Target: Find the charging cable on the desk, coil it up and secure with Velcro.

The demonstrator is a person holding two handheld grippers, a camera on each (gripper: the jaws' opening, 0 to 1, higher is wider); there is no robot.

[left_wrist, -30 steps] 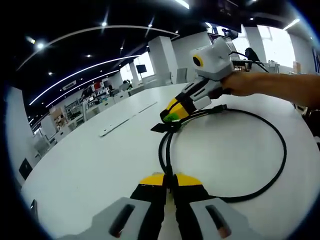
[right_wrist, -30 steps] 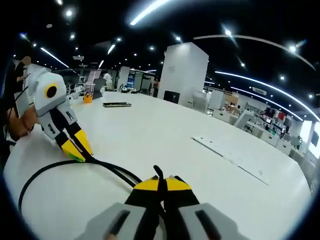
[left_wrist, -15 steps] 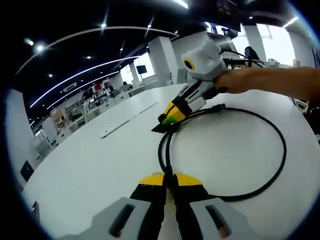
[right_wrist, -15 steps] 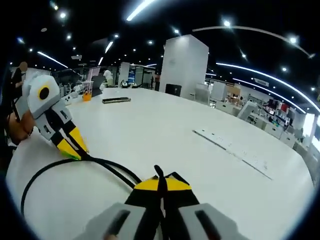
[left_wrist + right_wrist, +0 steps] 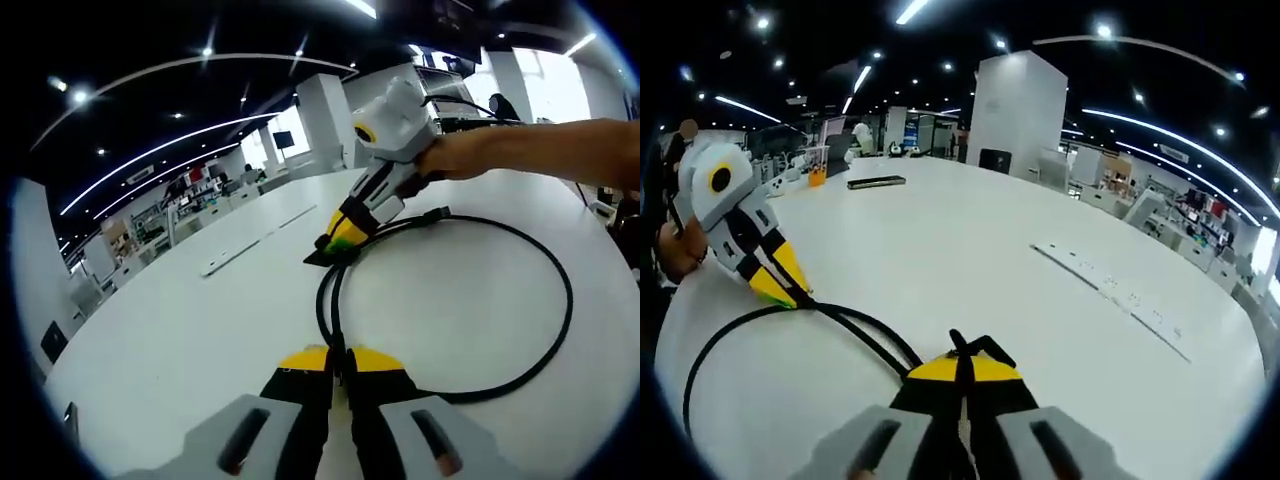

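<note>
Cable [image 5: 560, 300], black and rubbery, lay in one big loop on a smooth, glossy white table [image 5: 200, 330], in a huge open office with strip lights overhead. Left gripper [image 5: 338, 356] was clenched on two strands of it. Right gripper [image 5: 962, 362] pinched the crossing by the flat black strap [image 5: 325, 255]. A dark flat thing [image 5: 875, 182] sat far off.

Long white strip [image 5: 1110, 290] on table, dark flat object [image 5: 876, 182], orange cup [image 5: 816, 178]
</note>
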